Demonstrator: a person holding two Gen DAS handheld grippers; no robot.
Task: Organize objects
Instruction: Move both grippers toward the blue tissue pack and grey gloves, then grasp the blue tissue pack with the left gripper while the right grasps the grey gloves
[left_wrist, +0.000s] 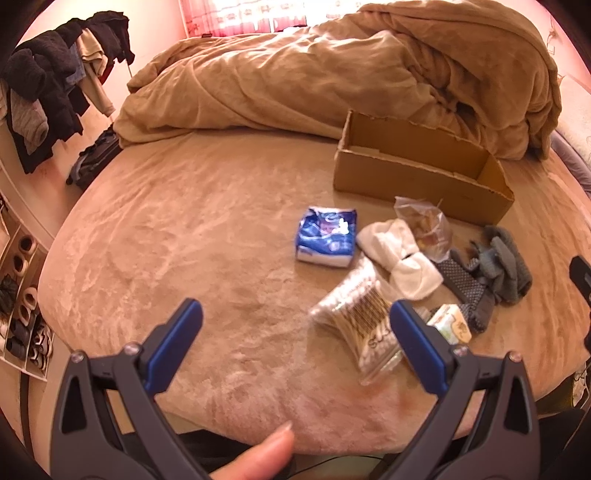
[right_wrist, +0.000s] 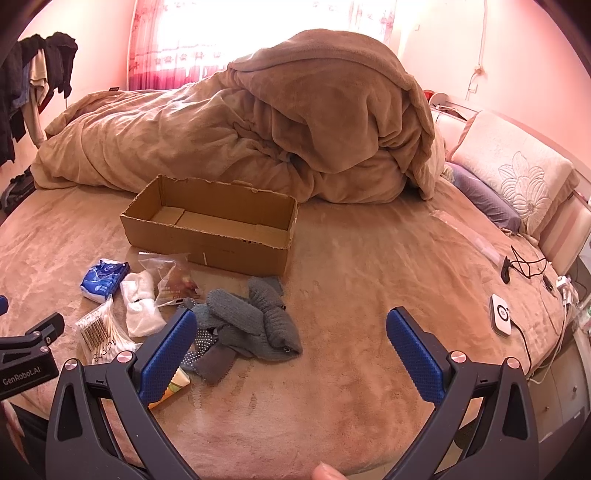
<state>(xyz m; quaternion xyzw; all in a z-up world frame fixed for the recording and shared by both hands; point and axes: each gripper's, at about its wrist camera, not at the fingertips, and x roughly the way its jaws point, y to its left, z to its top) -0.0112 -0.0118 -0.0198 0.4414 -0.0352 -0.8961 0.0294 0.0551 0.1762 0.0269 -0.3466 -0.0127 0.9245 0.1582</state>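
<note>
An open cardboard box (left_wrist: 424, 173) (right_wrist: 207, 225) stands on the bed. In front of it lie a blue tissue pack (left_wrist: 327, 236) (right_wrist: 103, 278), white socks (left_wrist: 399, 256) (right_wrist: 140, 302), a clear snack bag (left_wrist: 428, 225) (right_wrist: 177, 280), grey knit gloves (left_wrist: 495, 266) (right_wrist: 255, 314), a bag of cotton swabs (left_wrist: 362, 321) (right_wrist: 99, 332) and a small carton (left_wrist: 448, 323) (right_wrist: 175, 386). My left gripper (left_wrist: 295, 332) is open and empty, just short of the swabs. My right gripper (right_wrist: 291, 343) is open and empty, over the gloves.
A heaped tan duvet (right_wrist: 258, 129) fills the far side of the bed. Pillows (right_wrist: 517, 177), a white device (right_wrist: 500, 314) and cables (right_wrist: 524, 266) lie at the right. A clothes rack (left_wrist: 55, 85) and a shoe shelf (left_wrist: 22, 306) stand at the left.
</note>
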